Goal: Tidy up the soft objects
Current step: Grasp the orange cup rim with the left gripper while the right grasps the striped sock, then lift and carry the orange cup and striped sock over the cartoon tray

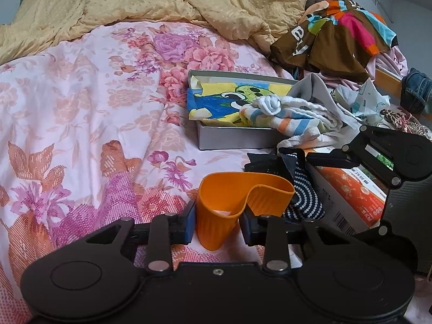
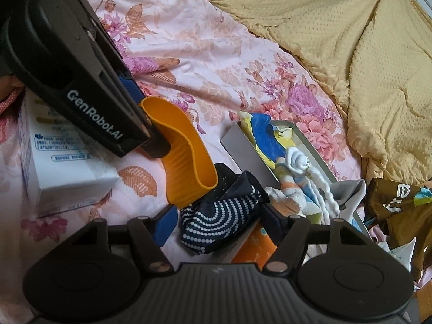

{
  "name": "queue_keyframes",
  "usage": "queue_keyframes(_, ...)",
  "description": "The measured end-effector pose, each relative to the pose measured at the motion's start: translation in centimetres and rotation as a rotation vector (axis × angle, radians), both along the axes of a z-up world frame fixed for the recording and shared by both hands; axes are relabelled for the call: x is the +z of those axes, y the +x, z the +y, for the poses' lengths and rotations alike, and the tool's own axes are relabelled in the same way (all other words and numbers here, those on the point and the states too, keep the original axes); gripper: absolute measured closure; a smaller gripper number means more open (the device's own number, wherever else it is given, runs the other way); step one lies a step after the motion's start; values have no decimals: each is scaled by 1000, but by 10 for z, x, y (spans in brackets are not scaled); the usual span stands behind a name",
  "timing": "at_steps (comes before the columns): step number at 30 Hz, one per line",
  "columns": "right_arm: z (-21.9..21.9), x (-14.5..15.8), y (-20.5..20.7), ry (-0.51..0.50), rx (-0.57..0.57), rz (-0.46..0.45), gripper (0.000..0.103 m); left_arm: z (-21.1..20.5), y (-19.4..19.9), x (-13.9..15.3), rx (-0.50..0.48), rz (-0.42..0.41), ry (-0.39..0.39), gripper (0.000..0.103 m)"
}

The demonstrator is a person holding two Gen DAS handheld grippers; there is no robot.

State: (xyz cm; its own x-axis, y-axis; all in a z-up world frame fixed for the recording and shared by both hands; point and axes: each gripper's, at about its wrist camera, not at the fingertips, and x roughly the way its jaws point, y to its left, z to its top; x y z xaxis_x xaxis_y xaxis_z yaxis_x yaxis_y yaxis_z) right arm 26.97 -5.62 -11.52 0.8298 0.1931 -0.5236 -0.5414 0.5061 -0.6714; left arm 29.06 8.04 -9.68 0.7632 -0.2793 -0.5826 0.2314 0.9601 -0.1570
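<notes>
A grey box (image 1: 232, 141) is filled with folded cloths (image 1: 216, 100). An orange cup (image 1: 229, 205) is squeezed by the left gripper (image 1: 217, 225); a dotted sock (image 2: 216, 221) is clamped by the right gripper (image 2: 216, 224), partly hidden.

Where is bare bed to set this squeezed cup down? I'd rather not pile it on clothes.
Free: the floral sheet, between the yellow quilt and the grey box, left of the orange cup in the left tongs. Crowded: clothes right of the box, and the dotted sock in the right tongs.
</notes>
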Motion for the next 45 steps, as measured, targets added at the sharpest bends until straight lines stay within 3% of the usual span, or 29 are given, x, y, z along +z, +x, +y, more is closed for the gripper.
queue_keyframes(5, 2, -1, -2, -29, 5, -11, 34, 0, -1, 0, 2, -5, 3, 73)
queue_keyframes(10, 1, -2, -2, -59, 4, -34, 45, -3, -4, 3, 8, -13, 21, 78)
queue_keyframes(20, 6, -15, -4, -158, 22, -90, 48, -10, -11, 9, 55, 0, 75, 82)
queue_keyframes(25, 4, -15, -6, -177, 21, -128, 69, -11, -15, 11, 78, 7, 85, 83)
queue_keyframes(31, 1, -13, -8, -201, 29, -156, 86, -14, -22, 17, 107, 10, 91, 84)
queue_keyframes(36, -2, -8, -10, -174, 30, -147, 94, -20, -28, 25, 132, 19, 96, 84)
queue_keyframes(45, -17, 12, -13, -104, -4, -173, 96, -32, -36, 44, 213, 67, 133, 85)
